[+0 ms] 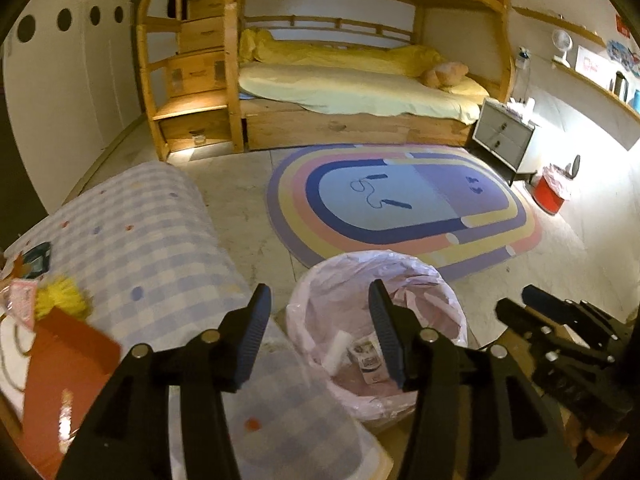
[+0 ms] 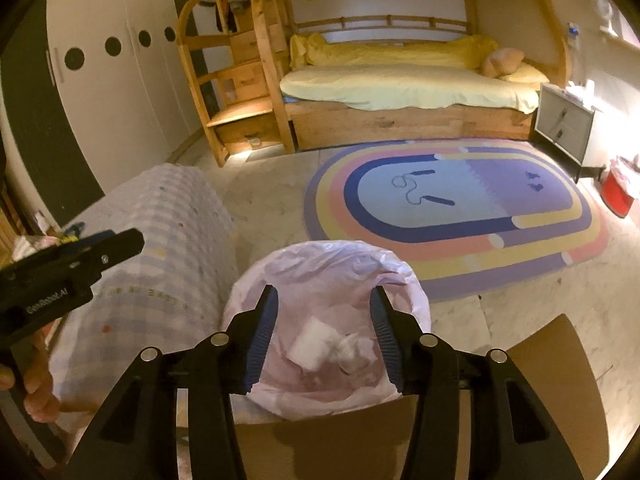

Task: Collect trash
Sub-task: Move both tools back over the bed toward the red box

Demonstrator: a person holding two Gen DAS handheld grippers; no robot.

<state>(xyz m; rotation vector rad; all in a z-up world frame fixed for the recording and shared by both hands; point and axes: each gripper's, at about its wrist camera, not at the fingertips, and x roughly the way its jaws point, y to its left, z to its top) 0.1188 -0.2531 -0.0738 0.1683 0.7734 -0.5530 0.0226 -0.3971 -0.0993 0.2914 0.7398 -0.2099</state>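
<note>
Both grippers hang over the pink-lined trash bin, the left gripper and right gripper each spread wide with nothing between the fingers. Inside the bin lie a white wrapper and crumpled tissue. The checkered tablecloth sits just left of the bin, the oval rug beyond it.

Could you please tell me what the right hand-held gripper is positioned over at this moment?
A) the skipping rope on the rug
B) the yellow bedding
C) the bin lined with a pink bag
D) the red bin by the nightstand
C: in the right wrist view the open, empty right hand-held gripper sits above the pink-lined bin, which holds white crumpled paper.
</note>
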